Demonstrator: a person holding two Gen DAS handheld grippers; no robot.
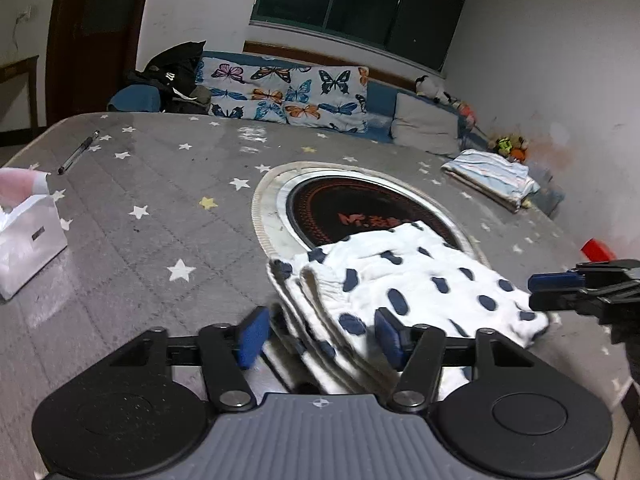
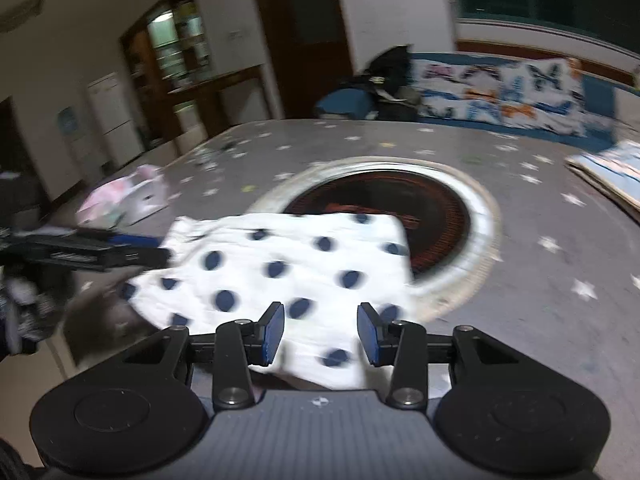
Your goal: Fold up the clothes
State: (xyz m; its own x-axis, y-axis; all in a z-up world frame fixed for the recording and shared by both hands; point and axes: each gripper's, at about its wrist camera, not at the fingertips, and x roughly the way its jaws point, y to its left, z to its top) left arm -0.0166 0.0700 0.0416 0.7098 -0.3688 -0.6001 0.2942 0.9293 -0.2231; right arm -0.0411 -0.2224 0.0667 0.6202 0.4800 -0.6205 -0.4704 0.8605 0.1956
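Observation:
A white garment with dark blue dots [image 1: 404, 280] lies folded in several layers on the grey star-patterned table cover [image 1: 160, 200], partly over a round black cooktop [image 1: 352, 208]. My left gripper [image 1: 320, 336] is open, its blue pads either side of the garment's near left edge. My right gripper [image 2: 320, 332] is open over the garment's near edge [image 2: 288, 264]. Each gripper shows from the side in the other view, the right one [image 1: 560, 284] at the garment's right edge, the left one [image 2: 120, 252] at its left corner.
A folded light blue and white cloth [image 1: 492, 176] lies at the table's far right. A white bag [image 1: 24, 236] and a pen [image 1: 78, 152] are at the left. A red object [image 1: 598, 250] sits at the right edge. A sofa with butterfly cushions [image 1: 288, 92] stands behind.

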